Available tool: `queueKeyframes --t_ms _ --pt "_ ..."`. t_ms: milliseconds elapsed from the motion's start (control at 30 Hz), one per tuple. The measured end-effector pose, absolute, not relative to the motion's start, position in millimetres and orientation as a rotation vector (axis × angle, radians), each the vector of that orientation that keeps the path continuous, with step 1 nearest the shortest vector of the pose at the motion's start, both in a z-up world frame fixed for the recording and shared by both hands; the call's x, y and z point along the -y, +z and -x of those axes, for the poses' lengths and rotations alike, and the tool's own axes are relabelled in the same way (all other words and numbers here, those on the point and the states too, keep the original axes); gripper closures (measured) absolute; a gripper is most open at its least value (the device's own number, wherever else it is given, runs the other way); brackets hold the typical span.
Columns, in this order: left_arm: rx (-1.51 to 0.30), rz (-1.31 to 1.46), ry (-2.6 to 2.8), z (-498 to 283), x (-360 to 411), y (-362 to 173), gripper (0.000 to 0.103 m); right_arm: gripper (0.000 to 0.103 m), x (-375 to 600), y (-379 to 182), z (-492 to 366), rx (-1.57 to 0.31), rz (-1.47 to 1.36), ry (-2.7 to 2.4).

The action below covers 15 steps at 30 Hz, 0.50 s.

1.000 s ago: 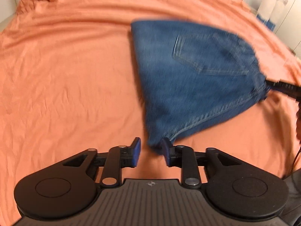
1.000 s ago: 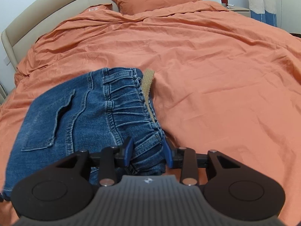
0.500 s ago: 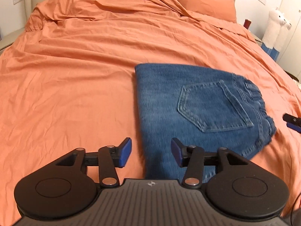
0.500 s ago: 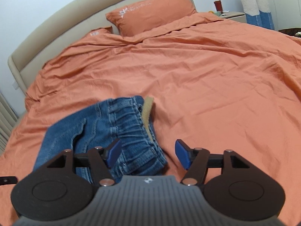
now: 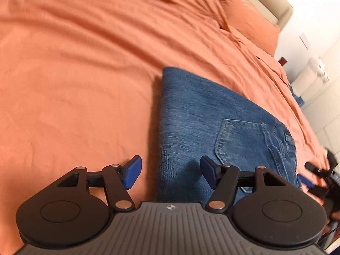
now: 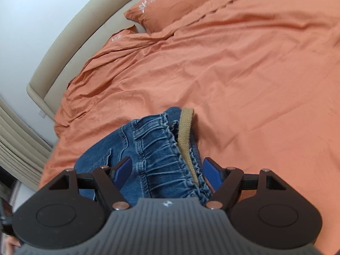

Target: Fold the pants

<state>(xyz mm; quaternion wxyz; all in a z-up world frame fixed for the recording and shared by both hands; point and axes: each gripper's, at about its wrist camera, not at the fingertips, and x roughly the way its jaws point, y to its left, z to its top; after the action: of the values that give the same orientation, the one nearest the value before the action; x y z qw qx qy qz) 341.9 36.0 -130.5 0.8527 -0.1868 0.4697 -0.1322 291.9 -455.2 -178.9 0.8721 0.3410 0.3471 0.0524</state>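
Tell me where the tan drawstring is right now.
In the right wrist view, the drawstring lies along the jeans' gathered waistband, beside the orange bedsheet.

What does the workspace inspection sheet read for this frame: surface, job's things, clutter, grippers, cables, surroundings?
Surface: bed with a wrinkled orange sheet.
Job's things: folded blue jeans lying flat on the sheet, back pocket up; gathered waistband with a tan drawstring at the right gripper's end.
Clutter: nothing seen on the sheet.
Grippers: left gripper open, holding nothing, over the jeans' near edge; right gripper open, fingers either side of the waistband, not gripping.
Cables: dark cable at the left view's lower right corner, blurred.
Surroundings: two orange pillows, beige headboard, white plush toy.
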Motion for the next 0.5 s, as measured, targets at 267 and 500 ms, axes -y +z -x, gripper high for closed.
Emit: queueKeyframes --t_ms 267,500 --pt "-1.054 0.576 -0.360 -367.9 -48.8 -162.0 0.029 0.035 467.1 -214.6 -320.2 -0.809 -0.810 0.197" --pt "-1.064 0.617 -0.414 -375.0 -48.8 -172.0 0.029 0.043 473.6 -235.7 -343.9 -0.828 -0.923 0.279"
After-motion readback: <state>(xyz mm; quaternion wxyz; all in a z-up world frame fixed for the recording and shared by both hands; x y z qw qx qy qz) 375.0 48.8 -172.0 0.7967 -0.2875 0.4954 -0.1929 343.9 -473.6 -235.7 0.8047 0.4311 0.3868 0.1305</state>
